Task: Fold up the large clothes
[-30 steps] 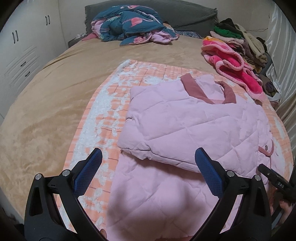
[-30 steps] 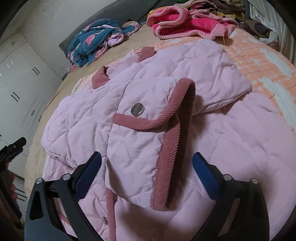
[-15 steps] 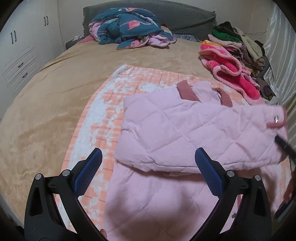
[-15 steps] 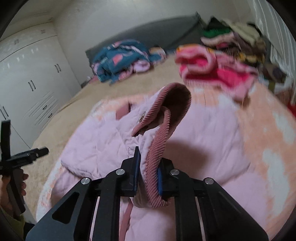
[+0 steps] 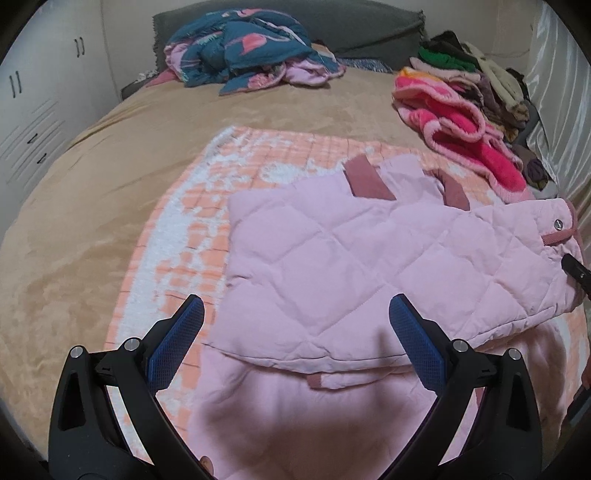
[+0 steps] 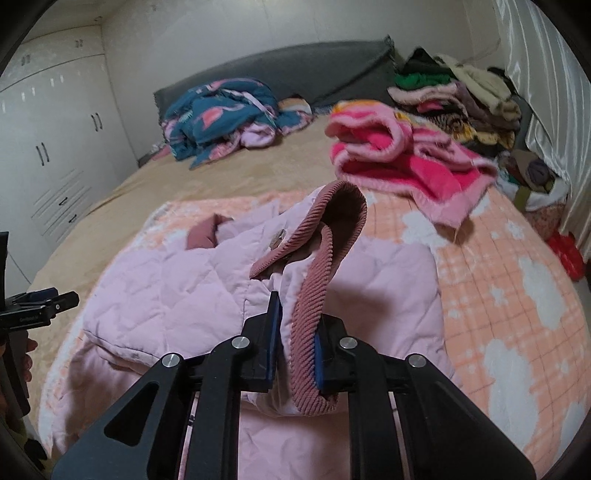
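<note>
Beige bedding (image 5: 110, 192) covers a wide bed, with a grey headboard (image 5: 369, 26) at the far end and white cupboards (image 6: 55, 147) along the wall to the left. An orange and white checked blanket (image 5: 177, 229) is spread over the near half of the bed, and the pink quilted jacket (image 5: 351, 258) lies on top of it, partly folded over itself. Its dusty-rose collar pieces (image 5: 365, 177) show at the far edge.

The right gripper (image 6: 295, 347) is clamped on the jacket's ribbed rose trim (image 6: 310, 317), pinching the trim and a fold of pink quilting between its blue pads (image 6: 274, 332). That corner of the jacket is lifted off the bed, so the trim arches upward in a loop and a metal snap (image 6: 277, 236) shows just beside it. From the left wrist view, the same raised corner sits at the right edge, with the snap (image 5: 558, 224) and a dark tip of the right gripper (image 5: 574, 267) near it.

The left gripper (image 5: 295, 345) hovers above the near edge of the jacket with its jaws spread wide and nothing between them. It touches no cloth.

A crumpled teal and pink duvet (image 5: 243, 51) sits by the headboard. A bright pink fleece garment (image 5: 461, 136) lies at the far right, next to a stack of folded clothes (image 5: 480, 85). Pale shiny curtains (image 6: 546, 92) hang along the right side.
</note>
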Demonstrator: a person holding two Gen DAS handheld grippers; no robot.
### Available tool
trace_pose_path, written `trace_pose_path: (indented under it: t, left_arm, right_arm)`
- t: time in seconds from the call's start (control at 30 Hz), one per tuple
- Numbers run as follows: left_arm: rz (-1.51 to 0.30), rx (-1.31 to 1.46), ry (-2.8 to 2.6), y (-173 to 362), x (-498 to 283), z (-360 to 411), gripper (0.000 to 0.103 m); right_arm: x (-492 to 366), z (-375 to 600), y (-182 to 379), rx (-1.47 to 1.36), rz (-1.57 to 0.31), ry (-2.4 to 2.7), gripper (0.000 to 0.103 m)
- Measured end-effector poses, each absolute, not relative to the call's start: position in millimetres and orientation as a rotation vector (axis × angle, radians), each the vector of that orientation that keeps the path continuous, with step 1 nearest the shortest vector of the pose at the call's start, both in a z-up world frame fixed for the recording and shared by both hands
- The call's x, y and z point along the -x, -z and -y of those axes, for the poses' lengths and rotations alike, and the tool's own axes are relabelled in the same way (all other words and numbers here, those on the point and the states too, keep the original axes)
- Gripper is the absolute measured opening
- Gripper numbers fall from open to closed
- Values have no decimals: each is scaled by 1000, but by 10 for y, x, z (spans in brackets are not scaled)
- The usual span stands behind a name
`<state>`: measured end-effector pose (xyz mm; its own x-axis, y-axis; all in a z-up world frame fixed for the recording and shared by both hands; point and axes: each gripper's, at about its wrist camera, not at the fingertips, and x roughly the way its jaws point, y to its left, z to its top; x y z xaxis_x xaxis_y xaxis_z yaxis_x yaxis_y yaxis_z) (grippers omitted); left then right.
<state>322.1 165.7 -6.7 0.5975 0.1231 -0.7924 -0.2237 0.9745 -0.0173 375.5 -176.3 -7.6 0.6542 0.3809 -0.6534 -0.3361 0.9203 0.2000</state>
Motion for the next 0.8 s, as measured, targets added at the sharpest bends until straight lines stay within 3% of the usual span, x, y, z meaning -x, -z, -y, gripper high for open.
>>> trace_pose_path:
  t: [0.37,0.43,0.8]
  left_arm:
    - [-962,87,-136,329,-3349,-1372,94]
    - [-965,72,-119,357,-3377,-1292,94]
    - [-1071,154,-98,798,-3563,-1294,95]
  right_arm:
    - [-3838,1734,277,-48,-821,-366,26]
    - [-3824,1737,264,-31,-814,-344,36]
    - [-3743,1557,27,47,-730,-377,65]
